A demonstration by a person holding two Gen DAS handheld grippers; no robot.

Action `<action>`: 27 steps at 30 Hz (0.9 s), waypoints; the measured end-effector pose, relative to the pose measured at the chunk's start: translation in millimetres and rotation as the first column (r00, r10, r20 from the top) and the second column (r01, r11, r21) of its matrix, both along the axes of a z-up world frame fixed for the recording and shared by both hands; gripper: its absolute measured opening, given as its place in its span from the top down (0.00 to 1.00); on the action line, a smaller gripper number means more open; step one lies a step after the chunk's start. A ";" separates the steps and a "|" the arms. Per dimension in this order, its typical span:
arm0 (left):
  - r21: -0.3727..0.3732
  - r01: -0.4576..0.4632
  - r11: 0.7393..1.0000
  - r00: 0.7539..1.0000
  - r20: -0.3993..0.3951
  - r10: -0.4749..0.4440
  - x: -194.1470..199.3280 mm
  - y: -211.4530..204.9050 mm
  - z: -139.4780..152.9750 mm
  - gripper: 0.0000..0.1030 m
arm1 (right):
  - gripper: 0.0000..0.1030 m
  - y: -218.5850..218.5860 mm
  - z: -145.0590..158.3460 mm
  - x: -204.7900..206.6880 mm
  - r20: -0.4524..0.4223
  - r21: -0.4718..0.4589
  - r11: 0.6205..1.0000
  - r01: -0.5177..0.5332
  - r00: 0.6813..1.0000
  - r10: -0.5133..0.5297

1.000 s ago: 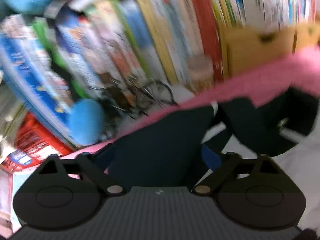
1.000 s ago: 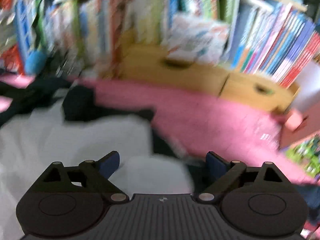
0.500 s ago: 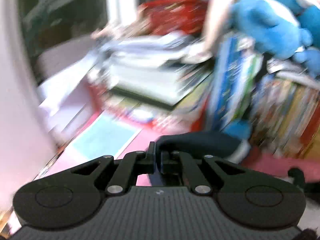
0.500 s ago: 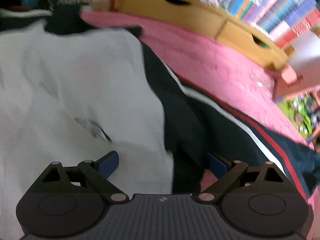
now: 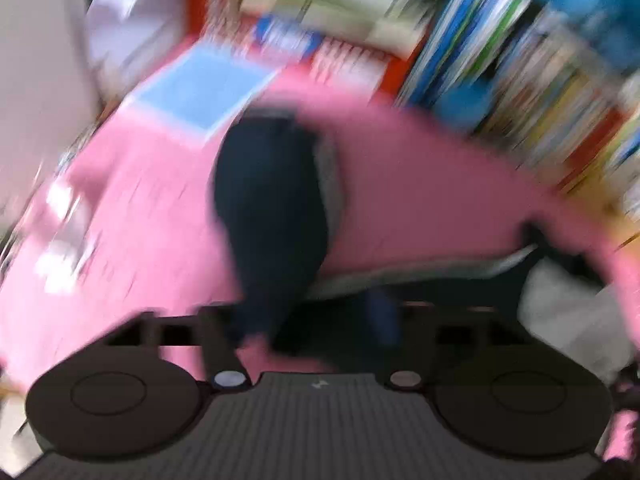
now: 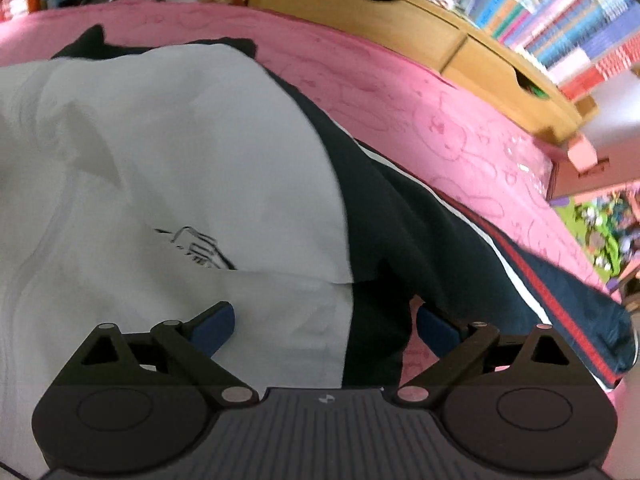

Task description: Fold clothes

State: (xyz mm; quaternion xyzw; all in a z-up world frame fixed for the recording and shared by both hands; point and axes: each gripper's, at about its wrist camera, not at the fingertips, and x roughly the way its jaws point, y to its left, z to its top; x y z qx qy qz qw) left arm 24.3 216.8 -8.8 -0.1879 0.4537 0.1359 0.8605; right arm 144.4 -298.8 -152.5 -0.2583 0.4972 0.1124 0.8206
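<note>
Both grippers are seen from behind, with black linkage arms and blue pads. On the left gripper (image 5: 308, 320) the jaws are opening; a dark navy sleeve (image 5: 272, 216) runs from between them toward 12 o'clock, though motion blur hides whether the pads press on it. The right gripper (image 6: 324, 324) is held wide, its pads straddling cloth without pressing on it.

A pink desk (image 6: 460, 128), smooth and printed with faint outline drawings, carries the garments. A white T-shirt (image 6: 160, 152), soft, matte and creased, with a small black line drawing, is spread from 9 o'clock to the middle of the right wrist view and reaches in between the right pads. At 3 o'clock of it, partly underneath, a dark navy garment (image 6: 440, 240) is laid out, edged with white and red stripes along one long side. At 1 o'clock, wooden drawers (image 6: 400, 20) with cut-out handles are stood below a row of colourful books (image 6: 568, 12). A pale blue sheet (image 5: 196, 88) is laid flat at 11 o'clock in the left wrist view.
</note>
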 end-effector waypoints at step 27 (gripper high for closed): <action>0.137 -0.294 0.946 0.940 0.219 0.260 78.3 137.4 48.3 0.76 | 0.04 58.9 27.8 -83.5 0.101 -0.029 0.999 0.027 0.995 -0.024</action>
